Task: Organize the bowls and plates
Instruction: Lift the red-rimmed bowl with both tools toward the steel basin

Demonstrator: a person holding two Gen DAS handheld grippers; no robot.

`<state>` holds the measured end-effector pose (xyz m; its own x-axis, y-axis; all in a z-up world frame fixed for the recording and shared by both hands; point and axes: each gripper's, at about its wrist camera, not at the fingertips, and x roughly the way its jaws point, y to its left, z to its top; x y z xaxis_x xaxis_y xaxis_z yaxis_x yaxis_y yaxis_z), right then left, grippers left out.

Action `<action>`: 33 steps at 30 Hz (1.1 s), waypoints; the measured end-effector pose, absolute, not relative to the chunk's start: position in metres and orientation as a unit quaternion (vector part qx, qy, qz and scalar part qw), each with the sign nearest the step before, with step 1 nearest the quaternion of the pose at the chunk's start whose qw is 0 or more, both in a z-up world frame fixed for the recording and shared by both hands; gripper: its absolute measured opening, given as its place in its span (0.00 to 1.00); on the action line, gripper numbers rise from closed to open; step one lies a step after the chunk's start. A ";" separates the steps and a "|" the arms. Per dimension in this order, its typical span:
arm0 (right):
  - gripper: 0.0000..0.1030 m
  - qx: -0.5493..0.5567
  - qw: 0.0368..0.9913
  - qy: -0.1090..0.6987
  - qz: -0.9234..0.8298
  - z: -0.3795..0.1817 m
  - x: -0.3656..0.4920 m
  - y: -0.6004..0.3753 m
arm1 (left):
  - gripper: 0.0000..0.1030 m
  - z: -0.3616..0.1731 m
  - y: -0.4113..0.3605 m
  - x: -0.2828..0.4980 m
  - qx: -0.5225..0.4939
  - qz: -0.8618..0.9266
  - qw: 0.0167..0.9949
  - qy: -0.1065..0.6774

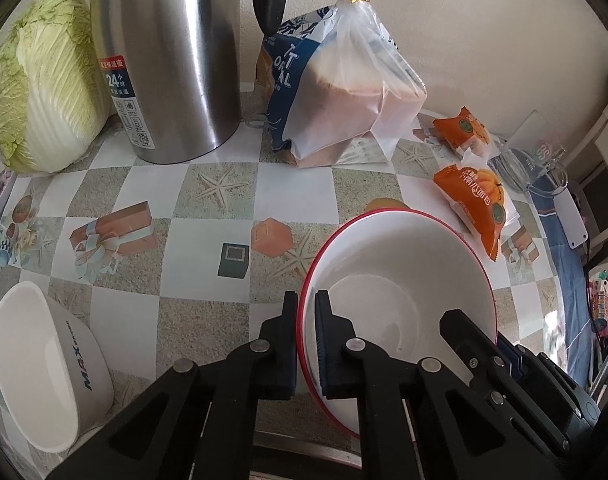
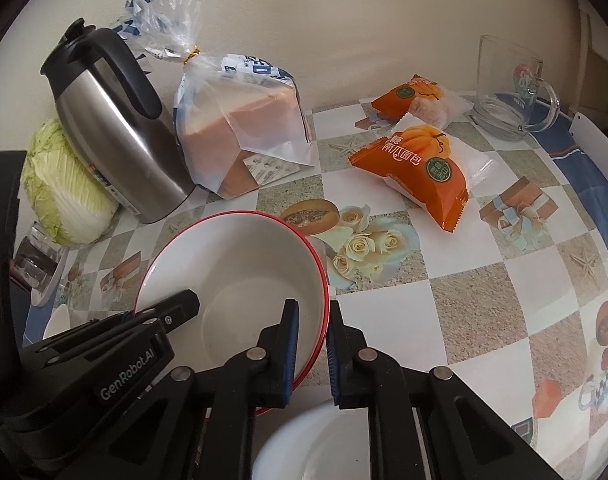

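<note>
While each hand-held gripper (image 1: 306,300) (image 2: 312,310) clamps the red-rimmed bowl (image 1: 404,264) rim, white plate (image 2: 304,444) cut off below.

The bowl (image 1: 400,280) between my two tools is white inside with a thin red rim. My grippers are black, with blue ridged pads (image 2: 291,344) on the fingers. A second bowl (image 1: 43,368) is plain white with dark blue lettering on its side. The tablecloth (image 1: 231,184) is checked in white and speckled beige squares, printed with starfish, cream roses and orange gift boxes, and edged in blue. The flask (image 1: 171,56) is brushed silver with a black handle. The cabbage (image 1: 43,80) is pale green and white. Two snack packets (image 2: 416,168) are orange. The bread bag (image 1: 336,92) is clear with blue and white print.
</note>
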<state>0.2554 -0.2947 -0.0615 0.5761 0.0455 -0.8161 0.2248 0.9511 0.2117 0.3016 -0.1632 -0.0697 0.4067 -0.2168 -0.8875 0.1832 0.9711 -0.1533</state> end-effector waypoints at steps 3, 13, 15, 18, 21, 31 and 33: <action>0.14 0.142 0.882 0.448 -0.050 -0.050 0.251 -0.293 | 0.08 -0.060 -0.160 0.297 -0.026 -0.120 0.843 0.524; 0.14 0.115 0.894 0.433 -0.030 -0.016 0.233 -0.276 | 0.08 -0.030 -0.144 0.267 -0.039 -0.102 0.857 0.504; 0.14 0.105 0.894 0.435 -0.025 -0.012 0.229 -0.269 | 0.08 -0.024 -0.139 0.260 -0.042 -0.097 0.860 0.499; 0.14 0.098 0.896 0.432 -0.020 -0.002 0.221 -0.260 | 0.08 -0.016 -0.129 0.252 -0.060 -0.093 0.863 0.493; 0.14 0.085 0.901 0.426 -0.017 0.009 0.213 -0.251 | 0.08 -0.007 -0.120 0.245 -0.074 -0.092 0.865 0.488; 0.14 0.058 0.904 0.424 -0.003 0.029 0.186 -0.226 | 0.08 0.010 -0.096 0.208 -0.093 -0.076 0.871 0.476; 0.14 0.058 0.903 0.426 0.001 0.029 0.181 -0.222 | 0.08 0.009 -0.090 0.200 -0.099 -0.074 0.871 0.475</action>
<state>0.1808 -0.2216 0.0292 0.6367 0.0516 -0.7694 0.0478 0.9932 0.1062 0.2001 -0.0897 0.0089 0.5385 -0.2223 -0.8128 0.0340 0.9695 -0.2426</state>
